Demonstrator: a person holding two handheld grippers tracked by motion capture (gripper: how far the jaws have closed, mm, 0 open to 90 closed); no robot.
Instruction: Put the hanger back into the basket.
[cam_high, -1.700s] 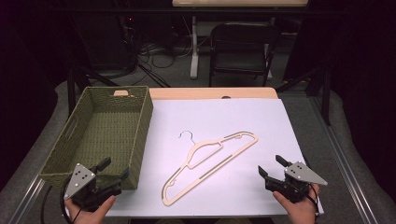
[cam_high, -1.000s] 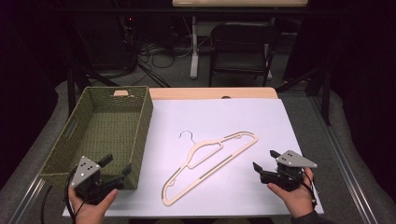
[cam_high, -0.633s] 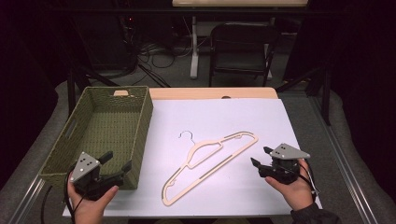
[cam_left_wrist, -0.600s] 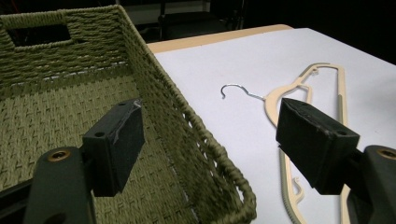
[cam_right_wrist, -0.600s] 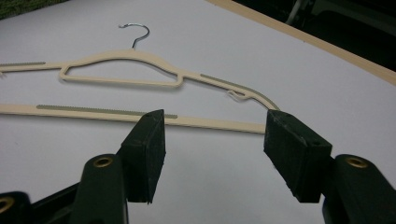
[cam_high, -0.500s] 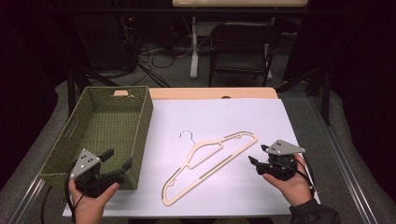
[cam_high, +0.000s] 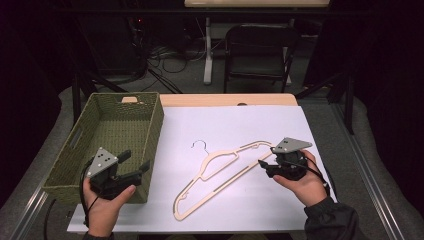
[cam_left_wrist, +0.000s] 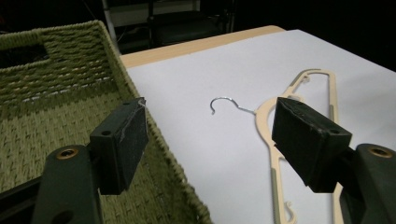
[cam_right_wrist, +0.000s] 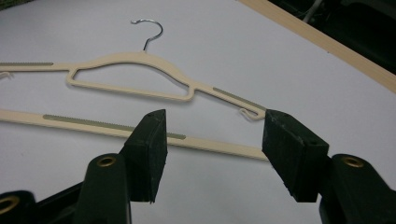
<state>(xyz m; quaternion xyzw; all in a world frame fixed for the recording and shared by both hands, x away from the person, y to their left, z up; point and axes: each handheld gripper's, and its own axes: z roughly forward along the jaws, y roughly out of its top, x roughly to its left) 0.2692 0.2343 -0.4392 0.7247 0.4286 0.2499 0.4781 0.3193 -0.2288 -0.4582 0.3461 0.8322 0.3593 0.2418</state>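
We see a beige hanger (cam_high: 220, 176) with a metal hook (cam_high: 200, 146) lying flat on the white sheet (cam_high: 235, 125) that covers the table, set diagonally with its hook pointing away from us. The right gripper (cam_high: 266, 166) sits just beside the hanger's right shoulder end, and in the right gripper view its jaws stand wide apart, holding nothing, with the hanger's lower bar (cam_right_wrist: 116, 128) running between and beyond them. The left gripper (cam_high: 135, 165) hovers at the near right corner of a green woven basket (cam_high: 75, 150), its jaws also spread wide and empty. A dark folding chair (cam_high: 257, 50) stands beyond the table's far edge.
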